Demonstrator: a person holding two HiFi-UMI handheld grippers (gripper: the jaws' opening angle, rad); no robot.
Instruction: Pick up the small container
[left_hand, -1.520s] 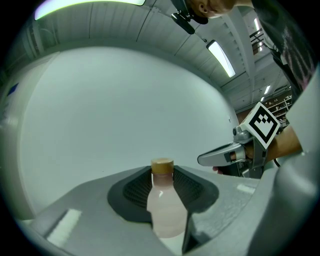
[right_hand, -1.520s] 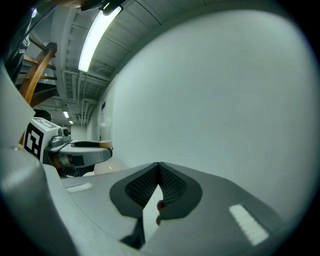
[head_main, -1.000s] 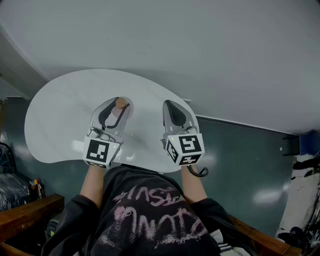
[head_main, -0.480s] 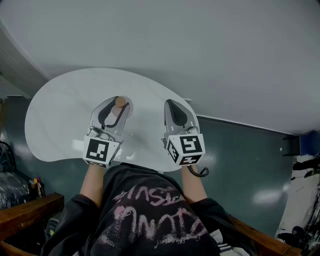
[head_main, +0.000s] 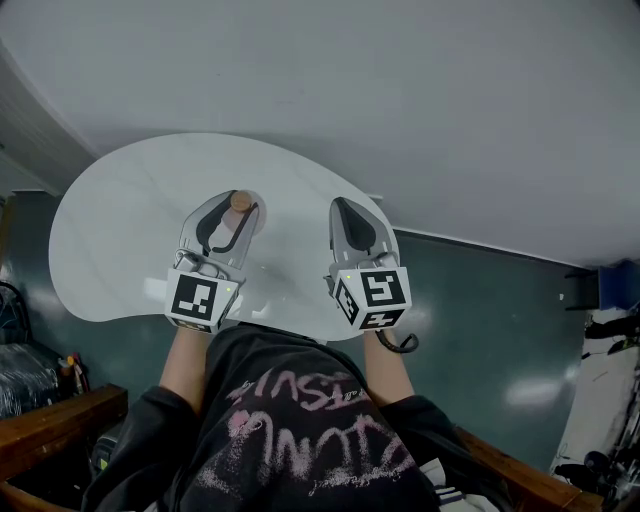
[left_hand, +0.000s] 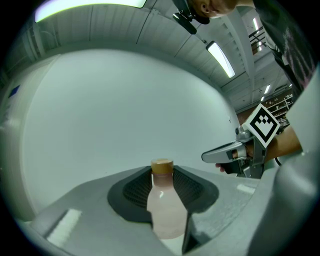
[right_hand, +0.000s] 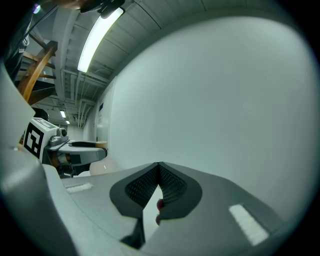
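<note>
A person stands over a white, kidney-shaped table (head_main: 120, 200), holding a two-jaw gripper in each hand.

The left gripper (head_main: 238, 210) is closed on the small container, a pale translucent bottle (left_hand: 166, 210) with a tan cap (left_hand: 162, 166). The bottle stands upright between the ribbed pads, which press on its sides below the cap. It is over the middle of the table, to the left of the other gripper. I cannot tell whether its base rests on the tabletop or has cleared it.

The right gripper (head_main: 341, 210) is just beside it on the right. Its jaws are together at the tips and hold nothing.

I judge that the grasp is made and the lift is in hand. The next move seems to call for a steady rise of the left hand. The bottle should be kept upright, and the squeeze firm enough that its smooth sides do not slip through the pads.

Compared with a second ago, little differs. Table and grippers sit a touch higher in the head view, so the head camera may simply have moved. The bottle keeps the same place in the left jaws, and the right jaws are shut as before.
</note>
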